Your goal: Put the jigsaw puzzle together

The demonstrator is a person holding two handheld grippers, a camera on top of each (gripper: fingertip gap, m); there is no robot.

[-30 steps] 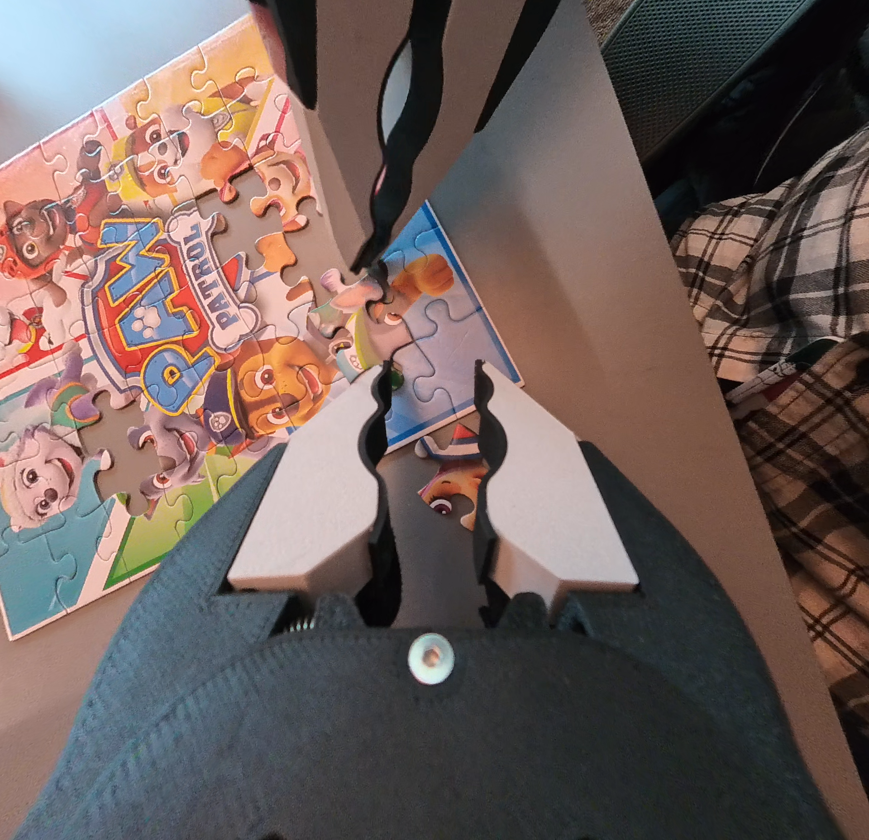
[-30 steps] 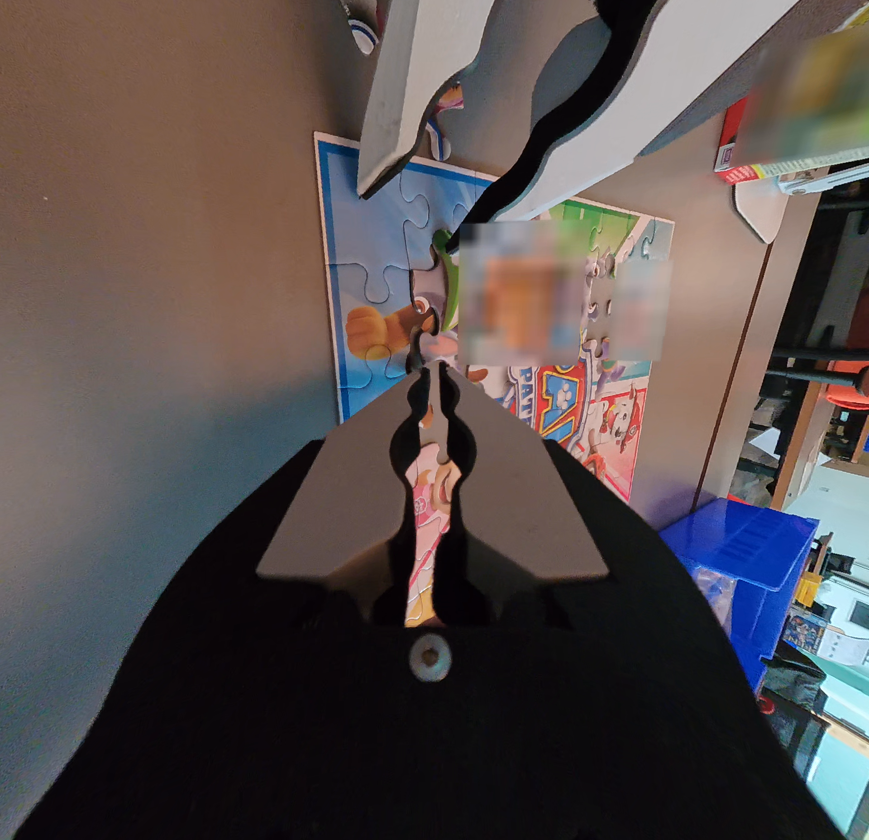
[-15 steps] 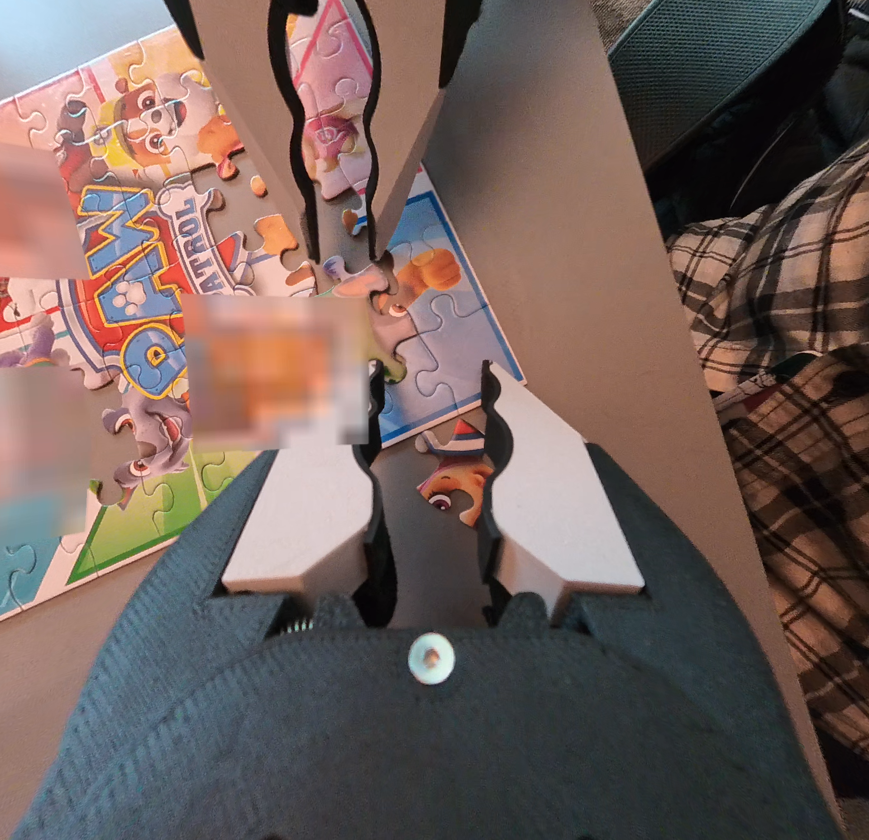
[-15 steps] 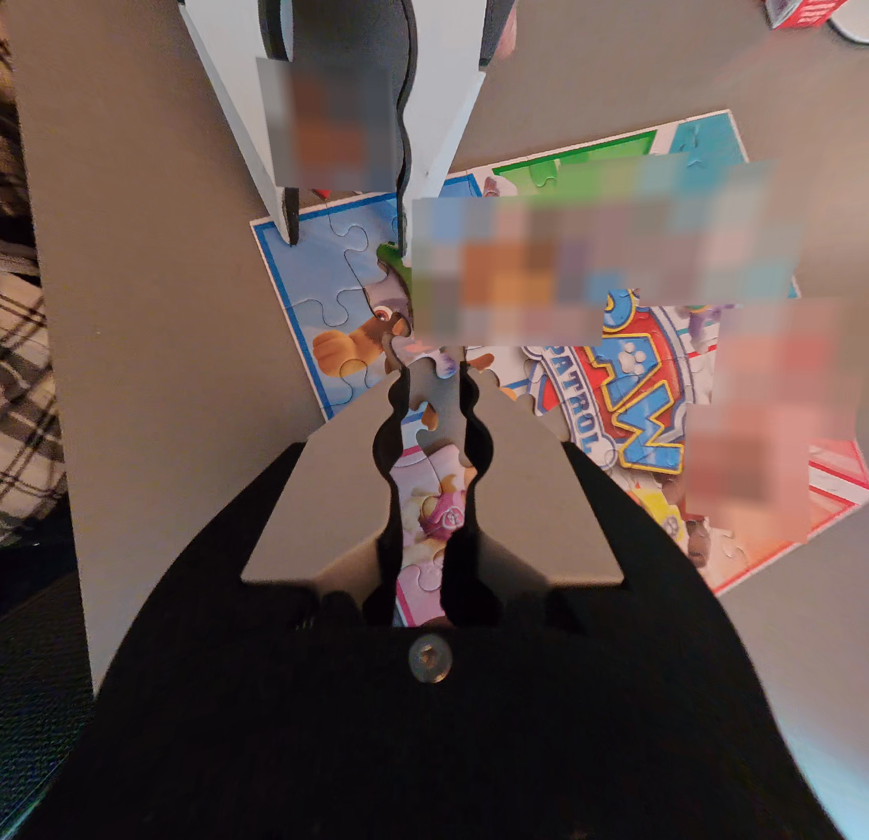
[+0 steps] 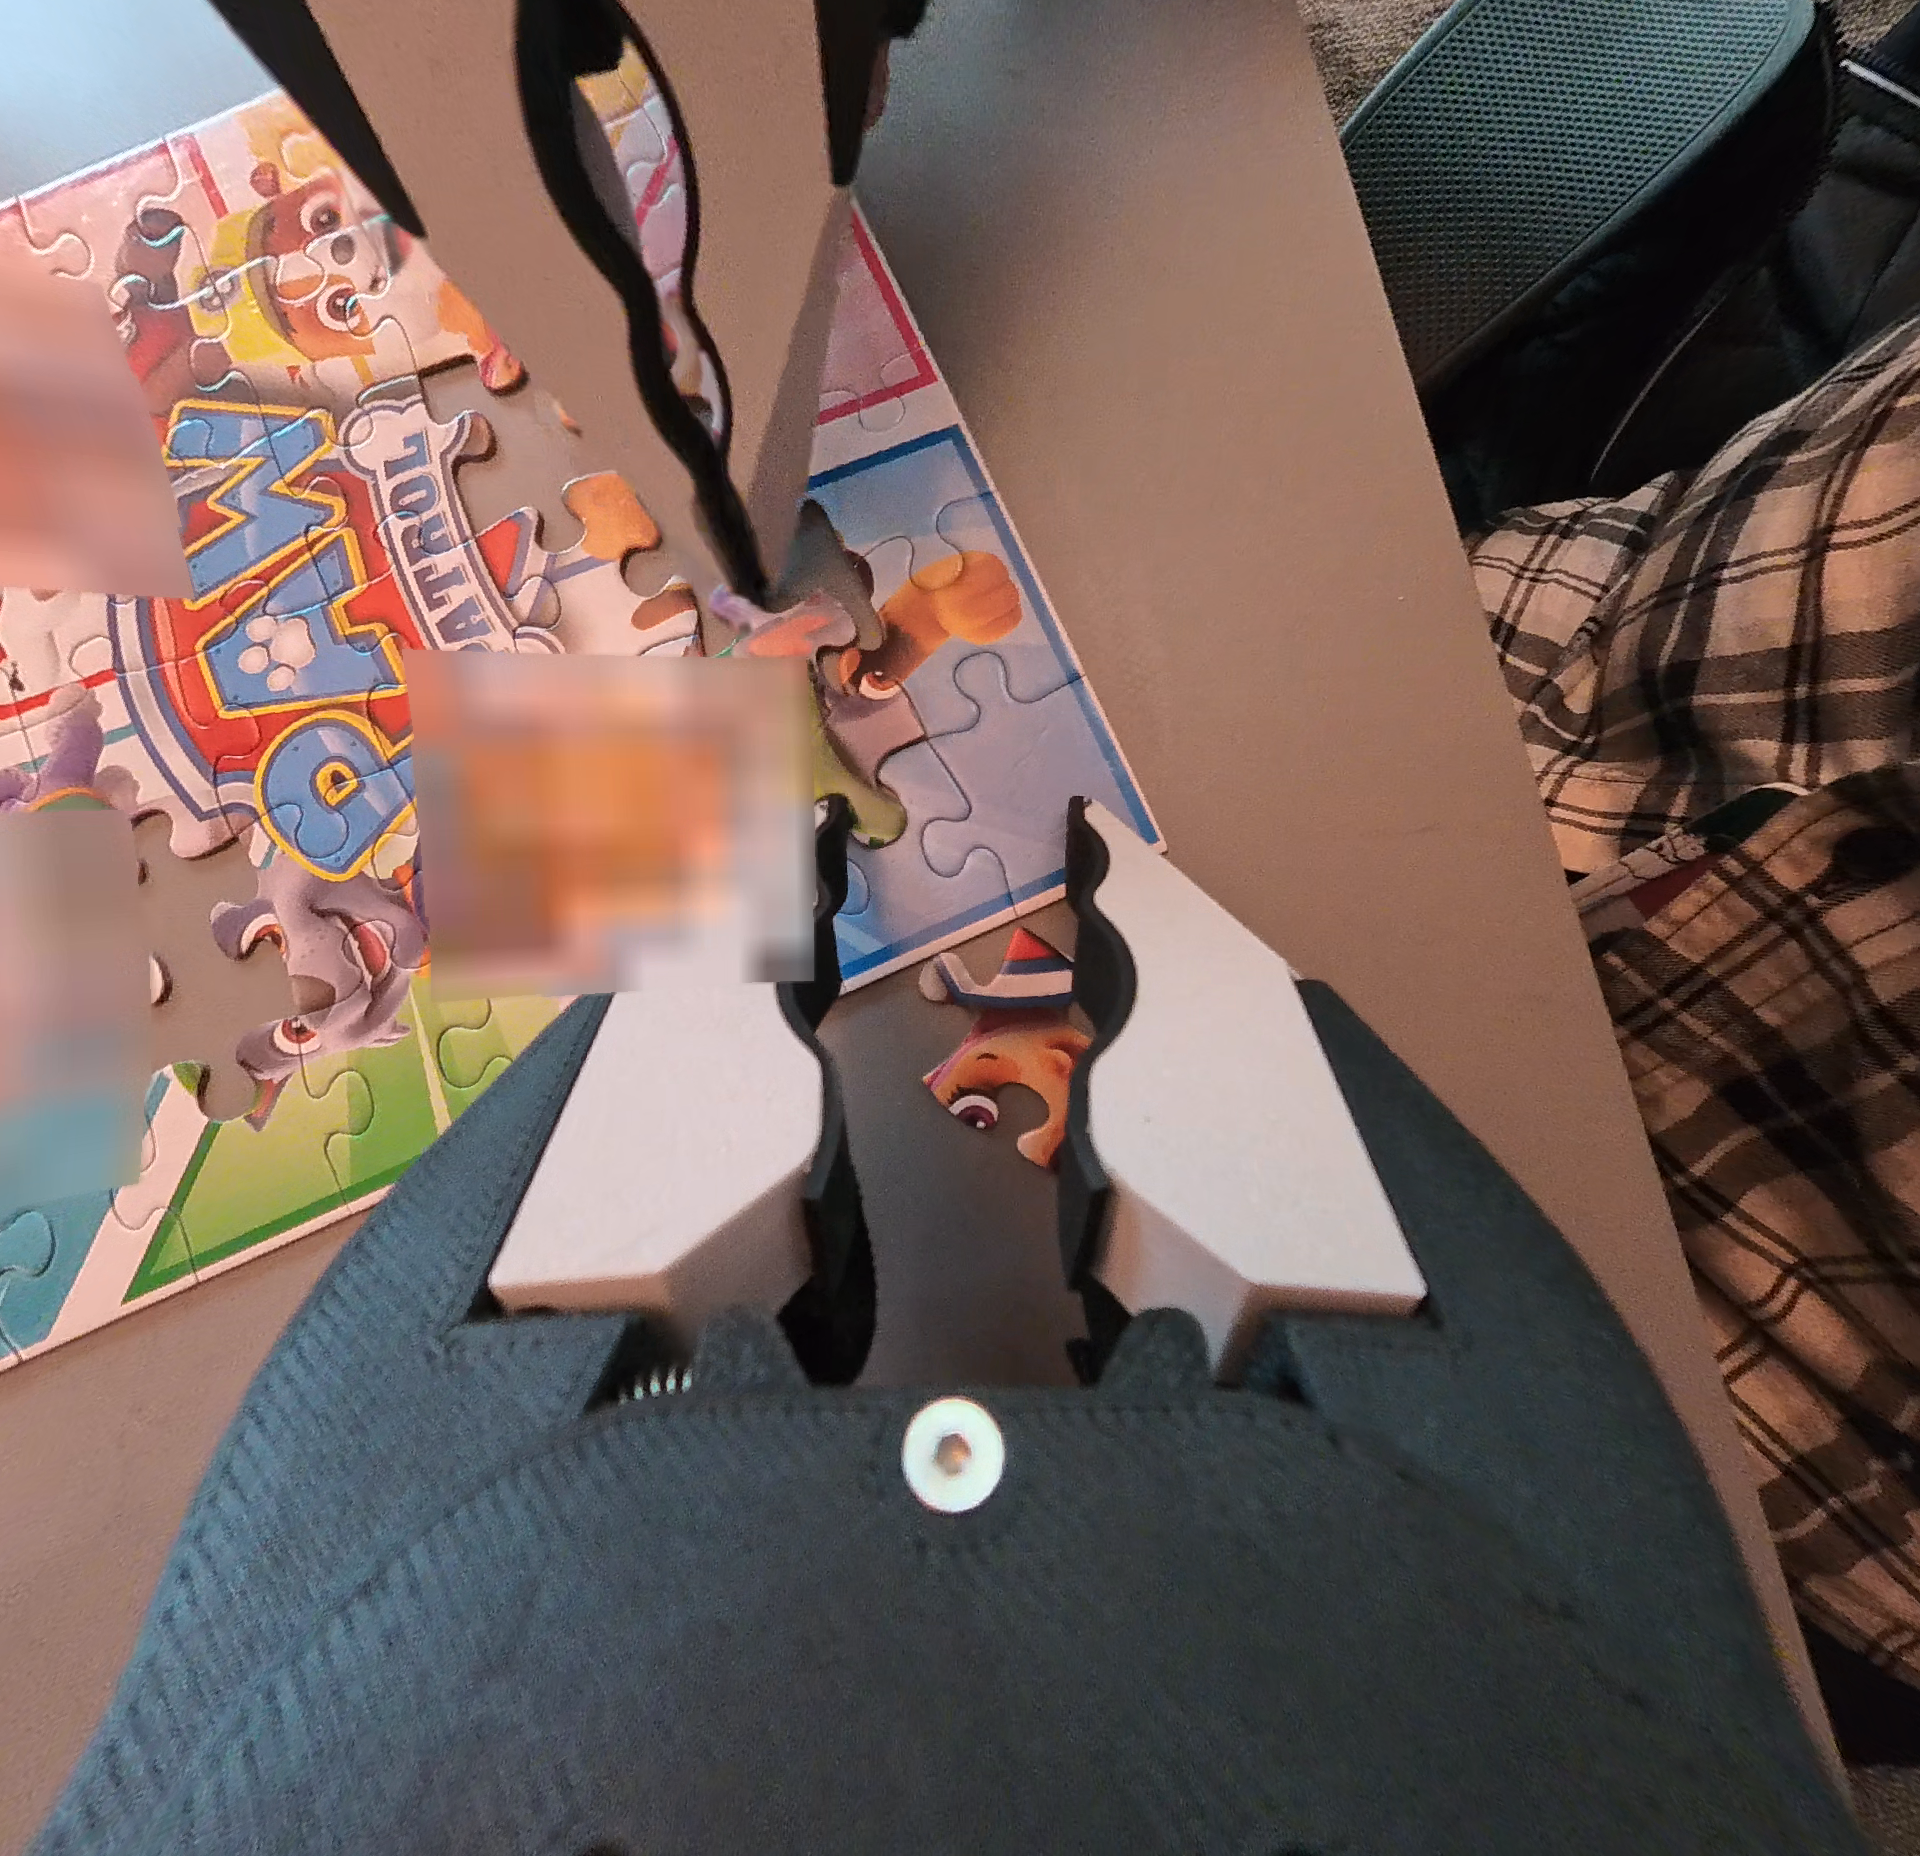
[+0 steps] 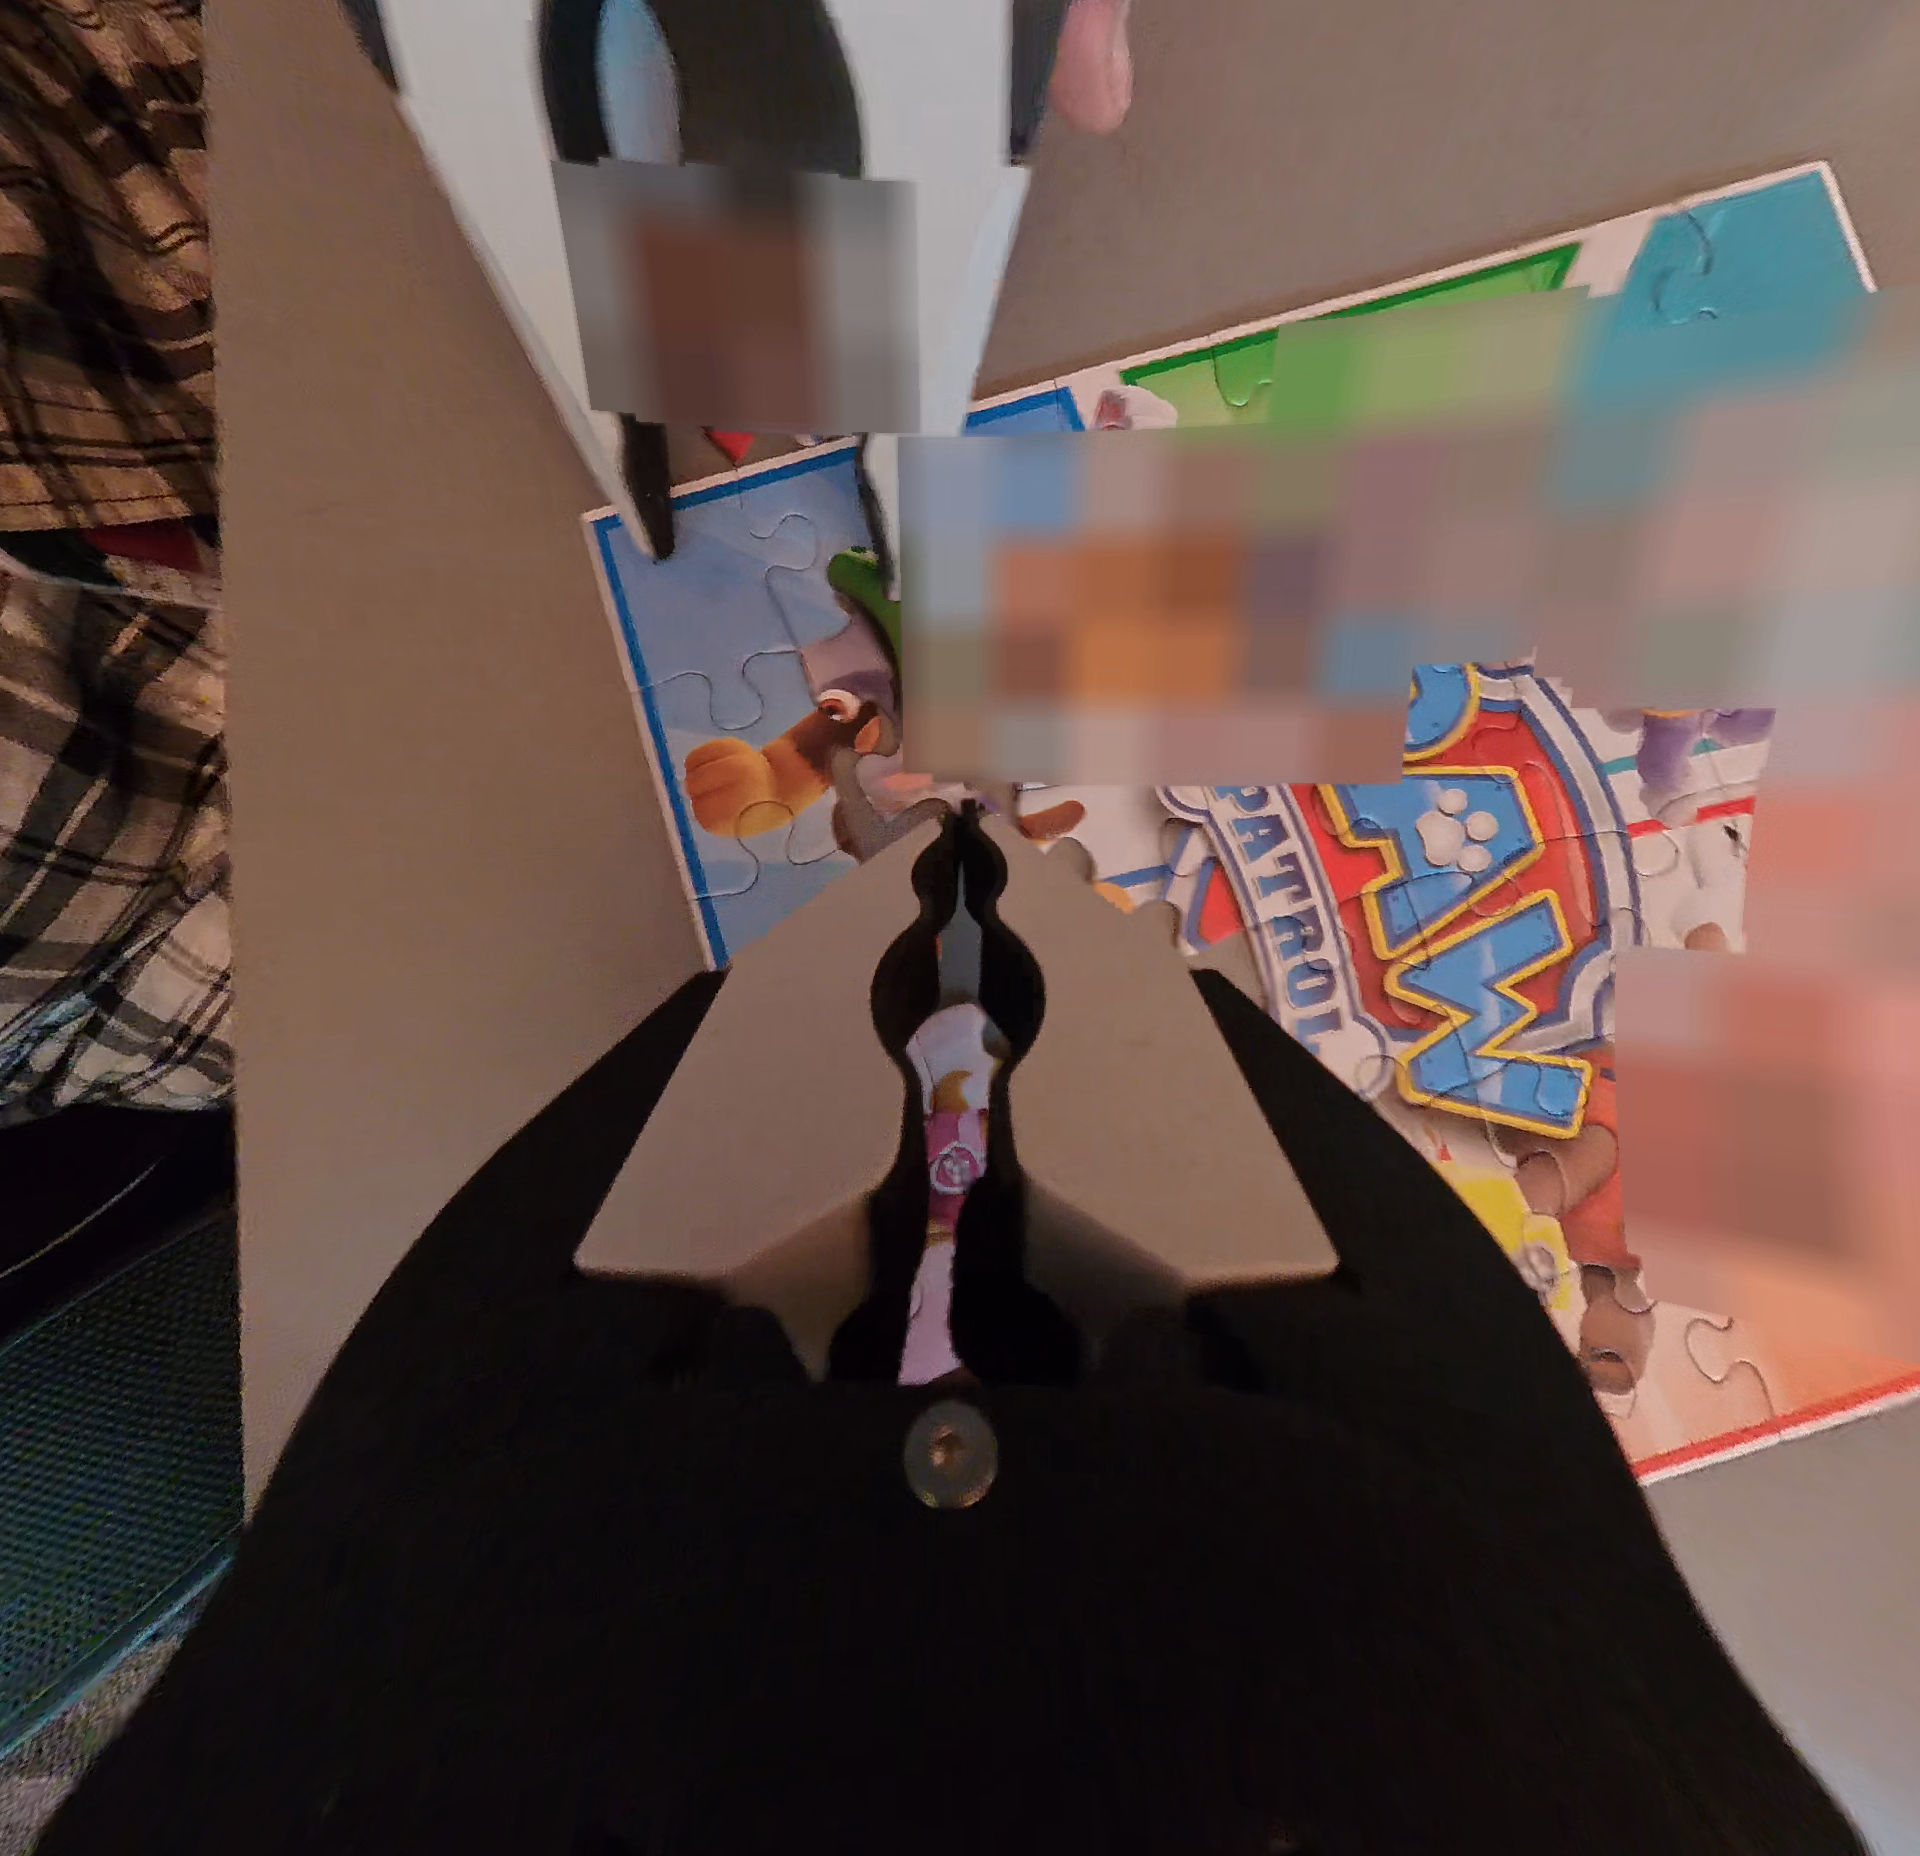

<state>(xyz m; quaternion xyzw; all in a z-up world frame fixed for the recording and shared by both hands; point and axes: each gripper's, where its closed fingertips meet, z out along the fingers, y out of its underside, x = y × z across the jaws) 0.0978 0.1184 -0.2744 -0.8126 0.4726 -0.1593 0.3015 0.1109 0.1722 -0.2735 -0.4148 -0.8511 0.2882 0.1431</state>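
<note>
Puzzle [image 5: 312, 663], partly assembled, lies flat on a grey table [image 5: 1195, 456], close to the edge nearest a person in a plaid shirt [image 5: 1714, 767]. Several gaps show in its middle, where bare table is visible between joined pieces. Blurred patches cover parts of the picture.

Right gripper [image 6: 966, 819] has its fingertips pinched together on a piece [image 5: 800, 611] at the inner edge of the blue-bordered corner section. In the left wrist view the tips [image 5: 753, 570] meet at that piece, which sits slightly raised and tilted against its neighbours; whether it is fully seated cannot be told. Behind the tips, the wavy inner pads stand apart and a pink part of the puzzle shows through the gap.

Left gripper [image 5: 951, 840] is open, fingers well apart, nothing between them. It hovers over the near edge of the puzzle, its left finger over the blue corner section. Below it, on bare table just beside the puzzle border, lies a loose piece [image 5: 1003, 1048] showing an orange cartoon figure with a striped cap. It touches neither finger.

A dark mesh chair [image 5: 1579, 102] stands beyond the table edge, next to the person.
</note>
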